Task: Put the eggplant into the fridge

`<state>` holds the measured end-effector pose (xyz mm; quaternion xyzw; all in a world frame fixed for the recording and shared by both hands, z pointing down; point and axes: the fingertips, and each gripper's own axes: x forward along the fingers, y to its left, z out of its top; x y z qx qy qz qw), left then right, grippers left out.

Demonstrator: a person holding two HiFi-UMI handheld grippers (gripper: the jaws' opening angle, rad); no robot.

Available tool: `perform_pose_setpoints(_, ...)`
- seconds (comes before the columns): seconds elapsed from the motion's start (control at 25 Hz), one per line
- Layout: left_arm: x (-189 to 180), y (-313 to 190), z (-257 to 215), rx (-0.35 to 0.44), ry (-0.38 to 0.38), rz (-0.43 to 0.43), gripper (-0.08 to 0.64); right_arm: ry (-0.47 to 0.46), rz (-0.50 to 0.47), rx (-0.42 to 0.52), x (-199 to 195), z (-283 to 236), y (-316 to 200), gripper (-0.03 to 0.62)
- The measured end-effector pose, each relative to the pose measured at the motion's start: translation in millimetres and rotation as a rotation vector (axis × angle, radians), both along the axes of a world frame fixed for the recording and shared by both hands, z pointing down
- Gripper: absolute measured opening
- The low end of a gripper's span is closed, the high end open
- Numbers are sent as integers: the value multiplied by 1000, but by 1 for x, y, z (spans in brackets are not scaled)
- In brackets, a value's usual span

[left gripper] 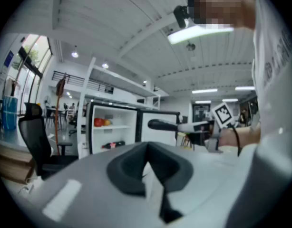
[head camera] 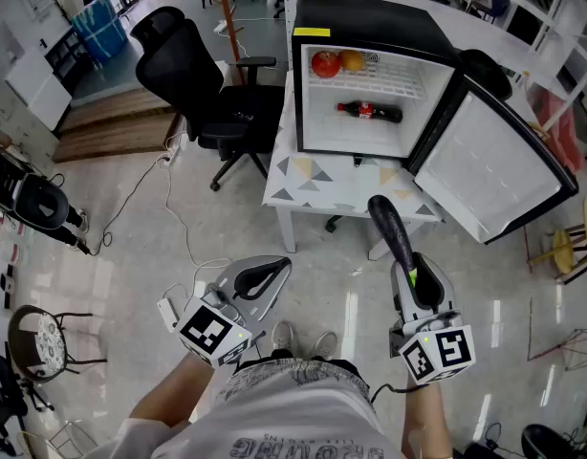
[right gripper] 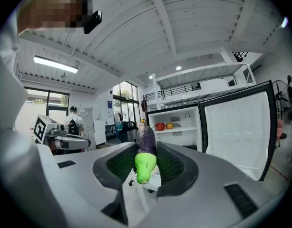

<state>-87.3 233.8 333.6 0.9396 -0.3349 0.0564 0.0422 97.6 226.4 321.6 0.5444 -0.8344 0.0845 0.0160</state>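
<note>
Head view showed the carry step under way: the eggplant [head camera: 393, 229] was clamped in the right gripper [head camera: 417, 289] and pointed toward the fridge [head camera: 370, 19], which stood on a small white table [head camera: 308, 187] with its door [head camera: 494, 165] swung wide to the right. The person stood well apart from it, on the floor short of the table, so the eggplant was not yet anywhere inside. By my reading, the next move called for stepping closer and raising the right gripper to reach past the door edge into the cabinet; the lower space beside the lying bottle [head camera: 370, 111] looked roomier than the upper shelf, where a red fruit [head camera: 324, 62] and an orange fruit [head camera: 352, 59] already sat. In the right gripper view its fingers [right gripper: 173, 163] stood fairly wide apart, pinching the eggplant at its green stem end, the purple body jutting out ahead of them. The left gripper [head camera: 263, 277] hung low at the person's left, its fingers [left gripper: 124, 167] pressed together with nothing between them.
</note>
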Motion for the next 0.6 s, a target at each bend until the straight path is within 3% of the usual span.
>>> perform_pose_setpoints(0.6,23,-9,3,4,-6,-24,8,-28,-26,6,19,4,-11,132)
